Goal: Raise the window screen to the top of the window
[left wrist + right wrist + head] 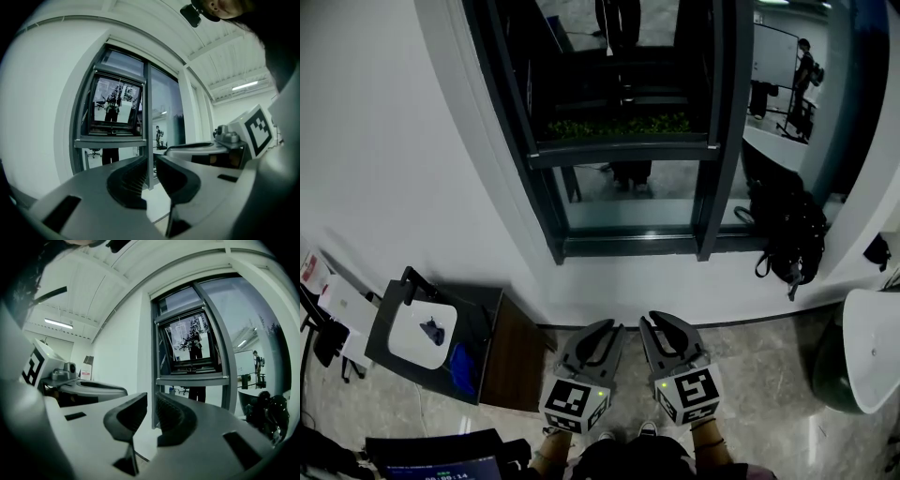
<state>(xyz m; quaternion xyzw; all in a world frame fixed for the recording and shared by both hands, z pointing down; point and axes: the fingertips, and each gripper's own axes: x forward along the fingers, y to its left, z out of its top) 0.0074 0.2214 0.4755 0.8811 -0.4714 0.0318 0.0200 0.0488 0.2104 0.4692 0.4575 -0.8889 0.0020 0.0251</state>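
Head view: the left gripper (607,324) and the right gripper (654,319) are held side by side, low and close to the person, well apart from the window frame (628,247) set in the white wall.

Left gripper view and right gripper view: each pair of jaws stands narrow, with only a slit between the ribbed pads and nothing held in it.

A horizontal rail (623,152) crosses the left bay of the window frame, from its left edge to the central mullion (717,141), roughly midway up. It is judged to be the lower bar of the window screen. The mesh itself cannot be made out.

The task appears not yet begun; the rail is untouched.

Likely faults:
- The jaws, as narrow as they are, would glance off the rail unless widened before contact.
- A lift applied at one end only could rack the screen and jam it in the frame.
- A shallow bite on a smooth bar may slip partway up.

A black backpack (792,234) lies on the floor at the frame's lower right corner and could foul a step toward the window.
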